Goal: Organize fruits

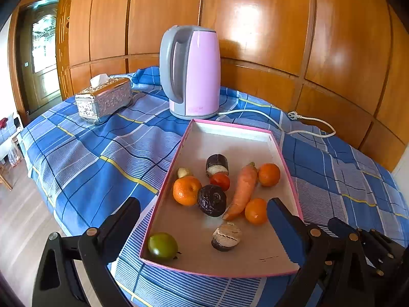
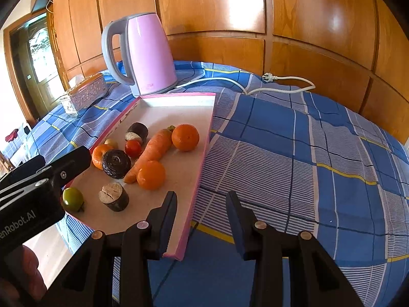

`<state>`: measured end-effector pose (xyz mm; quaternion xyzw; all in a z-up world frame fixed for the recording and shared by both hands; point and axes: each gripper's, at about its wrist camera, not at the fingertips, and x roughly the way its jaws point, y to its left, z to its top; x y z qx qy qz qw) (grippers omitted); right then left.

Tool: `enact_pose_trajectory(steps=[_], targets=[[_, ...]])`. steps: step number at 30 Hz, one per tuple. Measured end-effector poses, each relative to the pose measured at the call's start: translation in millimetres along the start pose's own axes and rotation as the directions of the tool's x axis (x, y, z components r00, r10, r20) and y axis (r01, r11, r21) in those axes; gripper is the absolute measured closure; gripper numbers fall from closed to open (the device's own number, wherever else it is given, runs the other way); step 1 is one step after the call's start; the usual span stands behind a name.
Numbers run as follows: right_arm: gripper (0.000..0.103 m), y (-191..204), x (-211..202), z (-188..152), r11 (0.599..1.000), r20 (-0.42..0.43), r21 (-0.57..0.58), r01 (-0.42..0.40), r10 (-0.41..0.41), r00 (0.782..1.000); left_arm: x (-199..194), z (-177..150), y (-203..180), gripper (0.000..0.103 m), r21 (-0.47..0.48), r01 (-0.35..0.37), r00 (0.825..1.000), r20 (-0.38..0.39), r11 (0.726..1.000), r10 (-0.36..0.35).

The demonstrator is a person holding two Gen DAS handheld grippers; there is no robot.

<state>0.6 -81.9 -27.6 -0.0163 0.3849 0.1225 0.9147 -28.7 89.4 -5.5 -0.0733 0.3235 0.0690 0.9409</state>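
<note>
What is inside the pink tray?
The tray holds three oranges, a carrot, a red tomato, a green tomato, three dark cut pieces, and a small pale item, partly hidden behind an orange. Whatever lies beneath them is covered.

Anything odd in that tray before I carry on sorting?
Yes: a long orange carrot lies among the fruit in the pink-rimmed shallow tray, and the pink kettle's white plug lies loose on the blue checked cloth.
</note>
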Motion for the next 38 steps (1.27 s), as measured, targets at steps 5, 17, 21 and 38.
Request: enact_pose_trajectory(steps=[5,17,21,38], targets=[[0.063,0.4,-0.3,-0.2,1.0,-0.001,-0.005,-0.001,0.001,1.0,0.4,0.9,1.3,0.003,-0.006,-0.001,1.0,-0.004,1.0,0.001],[0.063,2.2,-0.4,-0.7,1.0,-0.003,-0.017,-0.002,0.002,1.0,-0.2,1.8,1.6,0.003,-0.012,-0.001,1.0,-0.002,1.0,0.001],[0.063,2.2,-0.6,-1.0,1.0,-0.002,-0.016,-0.002,0.002,1.0,-0.2,2.1,1.9,0.003,-0.016,0.0,1.0,-0.004,1.0,0.0],[0.063,-1.2,-0.1,-2.6,1.0,-0.008,-0.008,-0.002,0.002,1.0,0.1,1.3,4.7,0.002,-0.029,-0.013,1.0,-0.001,1.0,0.013]])
